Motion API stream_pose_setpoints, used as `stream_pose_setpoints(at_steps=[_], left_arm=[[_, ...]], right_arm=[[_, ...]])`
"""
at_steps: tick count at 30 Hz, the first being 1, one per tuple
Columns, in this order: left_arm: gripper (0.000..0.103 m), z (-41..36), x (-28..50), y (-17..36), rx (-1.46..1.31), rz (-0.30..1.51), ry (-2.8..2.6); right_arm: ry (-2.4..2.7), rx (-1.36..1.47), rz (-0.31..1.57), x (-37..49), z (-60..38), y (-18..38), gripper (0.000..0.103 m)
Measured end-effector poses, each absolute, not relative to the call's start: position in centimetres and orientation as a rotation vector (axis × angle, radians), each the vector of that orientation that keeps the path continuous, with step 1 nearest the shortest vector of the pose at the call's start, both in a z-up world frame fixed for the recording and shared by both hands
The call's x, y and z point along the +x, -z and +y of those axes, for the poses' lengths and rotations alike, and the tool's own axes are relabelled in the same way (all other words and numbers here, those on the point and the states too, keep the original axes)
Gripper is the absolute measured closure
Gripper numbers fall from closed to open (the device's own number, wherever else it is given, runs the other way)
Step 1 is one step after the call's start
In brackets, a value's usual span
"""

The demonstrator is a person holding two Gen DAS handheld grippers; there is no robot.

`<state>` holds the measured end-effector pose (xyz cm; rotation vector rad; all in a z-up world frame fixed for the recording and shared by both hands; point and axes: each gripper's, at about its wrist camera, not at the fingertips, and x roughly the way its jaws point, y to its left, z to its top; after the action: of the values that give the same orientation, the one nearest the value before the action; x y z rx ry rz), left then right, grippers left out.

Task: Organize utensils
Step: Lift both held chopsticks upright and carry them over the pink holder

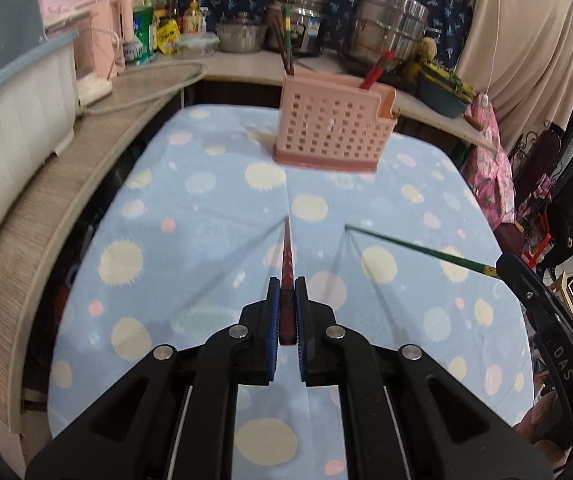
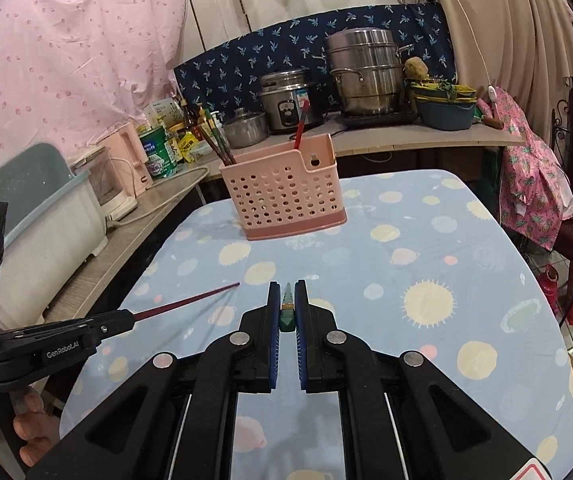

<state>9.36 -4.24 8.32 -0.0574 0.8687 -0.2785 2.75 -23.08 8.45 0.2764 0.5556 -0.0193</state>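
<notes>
My left gripper [image 1: 286, 286] is shut on a dark red chopstick [image 1: 287, 252] that points forward above the table. The same gripper [image 2: 130, 318] and red chopstick [image 2: 190, 300] show at the left of the right wrist view. My right gripper [image 2: 287, 290] is shut on a green chopstick [image 2: 287, 308], seen nearly end-on. In the left wrist view the green chopstick [image 1: 414, 246] juts in from the right. A pink perforated utensil holder [image 1: 328, 128] [image 2: 280, 192] stands at the table's far end, with several chopsticks [image 2: 216, 140] in its left part and one red chopstick [image 2: 301, 124] in its right part.
The table wears a light blue spotted cloth [image 1: 206, 208] [image 2: 426, 240]. A counter [image 1: 246, 64] behind holds pots, a rice cooker [image 2: 290, 100], bottles and bowls. A white and blue bin [image 1: 10, 92] stands on the left shelf. Fingers of a hand [image 2: 26, 428] grip the left tool.
</notes>
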Motion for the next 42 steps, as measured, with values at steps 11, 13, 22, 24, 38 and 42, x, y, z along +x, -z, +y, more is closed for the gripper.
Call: stream_pose_setpoints(at_steps=[11, 13, 22, 24, 38, 42], left_arm=[[0.096, -4.2, 12.4, -13.6, -0.061, 0.777, 0.307], [0.096, -4.2, 12.9, -14.1, -0.063, 0.769, 0.314], [0.096, -4.1, 15.3, -16.8, -0.103, 0.744, 0.355], [0.096, -4.5, 15.9, -17.5, -0.091, 0.726, 0.352], [0.096, -5.1, 22.0, -24.5, -0.083, 0.581, 0.308], [0.096, -5.2, 23.6, -26.5, -0.097, 0.525, 0.296]], right_arm=[[0.011, 0.275, 0.471, 5.9, -23.7, -13.2, 0.096], [0.008, 0.268, 0.458, 6.4, -23.6, -13.9, 0.096], [-0.031, 0.285, 0.434, 8.9, -23.7, -15.9, 0.096], [-0.036, 0.28, 0.426, 9.6, -23.6, -16.5, 0.096], [-0.014, 0.27, 0.318, 17.0, -26.8, -24.2, 0.096], [0.003, 0.253, 0.284, 19.2, -27.3, -26.0, 0.096]])
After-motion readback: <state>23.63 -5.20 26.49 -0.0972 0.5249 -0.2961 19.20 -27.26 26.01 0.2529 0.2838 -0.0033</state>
